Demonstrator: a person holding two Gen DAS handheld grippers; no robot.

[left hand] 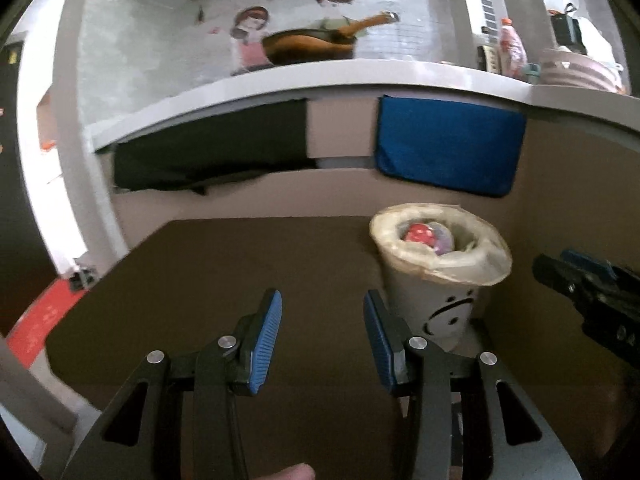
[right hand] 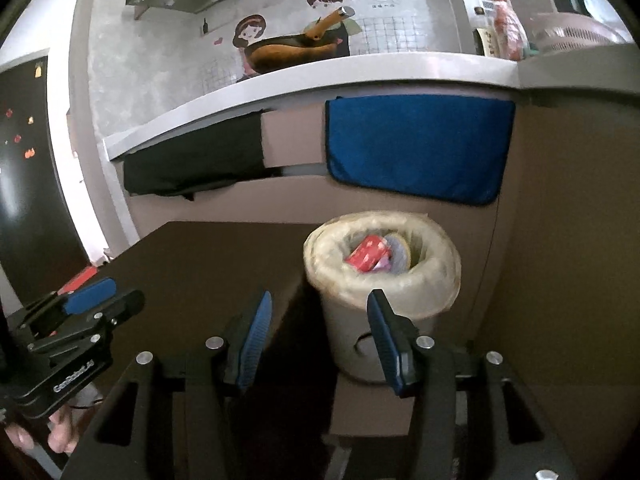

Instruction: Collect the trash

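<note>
Landmark: white trash bin [right hand: 380,312], lined with a pale bag, standing beside the edge of a dark brown table [left hand: 224,272], below a blue cloth [right hand: 416,148] hung on the counter front.

Contents of bin: red packet [right hand: 368,258] and a pale wrapper beside it, both lying inside the liner, below the rim. No loose trash visible on the table surface near the bin in either view; anything behind the grippers not visible.

Left gripper [left hand: 322,340]: jaws standing wide, nothing between the blue pads, held over the table just left of the bin. Right gripper [right hand: 318,344]: jaws likewise wide and empty, short of the bin's near wall and roughly level with its rim, one finger overlapping the bin front in its own view.

Judgement: collection appears largely done, with both tools clear of the bin and empty-handed. Step in hand likely a withdrawal from the bin or a search for remaining items.

Recommended practice:
- Keep both jaws apart while backing away from the bin, to avoid snagging the loose liner folded over the rim.
- Keep the right gripper's fingers off the bin wall; light bin, likely to tip or slide.
- Sweep the table left of the bin before declaring completion.
</note>
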